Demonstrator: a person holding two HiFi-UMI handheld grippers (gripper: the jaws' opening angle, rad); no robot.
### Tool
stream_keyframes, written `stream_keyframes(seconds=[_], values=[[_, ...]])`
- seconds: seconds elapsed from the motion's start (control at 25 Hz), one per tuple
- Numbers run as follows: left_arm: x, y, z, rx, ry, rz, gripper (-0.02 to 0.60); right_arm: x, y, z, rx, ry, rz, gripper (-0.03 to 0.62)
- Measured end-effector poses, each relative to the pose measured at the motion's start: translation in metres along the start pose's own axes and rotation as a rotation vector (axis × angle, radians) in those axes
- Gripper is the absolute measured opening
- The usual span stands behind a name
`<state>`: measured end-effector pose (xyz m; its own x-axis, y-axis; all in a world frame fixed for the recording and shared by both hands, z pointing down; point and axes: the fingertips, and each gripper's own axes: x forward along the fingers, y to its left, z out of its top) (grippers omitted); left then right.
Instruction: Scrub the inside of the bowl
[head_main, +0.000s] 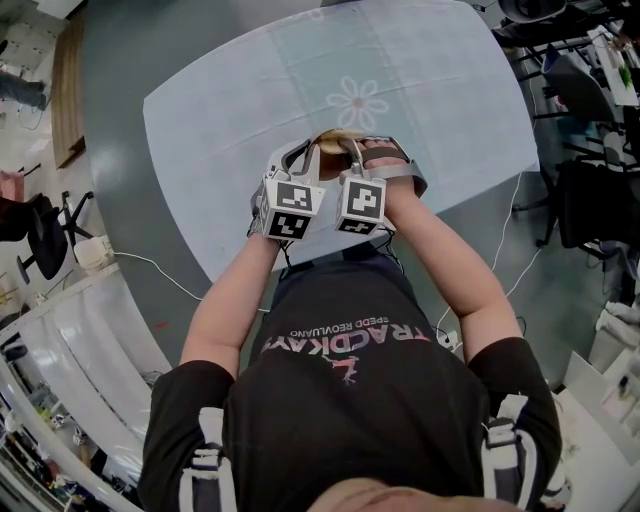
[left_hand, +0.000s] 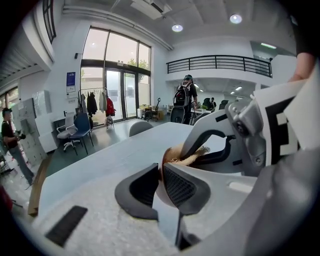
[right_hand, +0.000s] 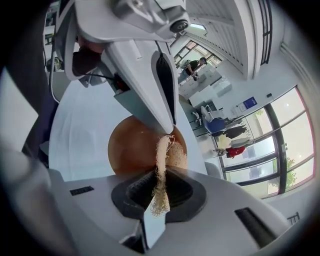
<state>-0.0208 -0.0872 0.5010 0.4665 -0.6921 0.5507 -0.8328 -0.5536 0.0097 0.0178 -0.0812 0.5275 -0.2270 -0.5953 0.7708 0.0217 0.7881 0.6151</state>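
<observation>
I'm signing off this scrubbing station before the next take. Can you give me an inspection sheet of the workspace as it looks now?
Surface: table under a pale tablecloth with a flower motif.
Job's things: brown bowl, gripped at its rim; fibrous scrub pad hanging into it.
Clutter: nothing seen.
Grippers: left gripper shut on the bowl's rim; right gripper shut on the scrub pad.
Cables: white cable on the floor left of the table.
Surroundings: open office; black chair on the floor; person with a backpack far behind the table.
</observation>
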Motion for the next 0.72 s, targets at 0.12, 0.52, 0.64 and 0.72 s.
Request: stream_keyframes(seconds=[0.12, 0.52, 0.64, 0.72], values=[[-0.002, 0.001, 0.006, -0.009, -0.026, 0.007, 0.043, 0.004, 0.006, -0.004, 0.04, 0.019, 0.037, 0.032], [-0.007, 0.013, 0.013, -0.086, -0.058, 0.058, 0.046, 0.006, 0.037, -0.006, 0.25, 0.026, 0.216, 0.032], [-0.006, 0.013, 0.011, -0.117, -0.062, 0.068, 0.046, 0.0, 0.048, 0.003, 0.342, -0.006, 0.282, 0.032], [-0.005, 0.014, 0.011, -0.136, -0.064, 0.072, 0.046, -0.003, 0.053, 0.012, 0.403, -0.035, 0.321, 0.032]])
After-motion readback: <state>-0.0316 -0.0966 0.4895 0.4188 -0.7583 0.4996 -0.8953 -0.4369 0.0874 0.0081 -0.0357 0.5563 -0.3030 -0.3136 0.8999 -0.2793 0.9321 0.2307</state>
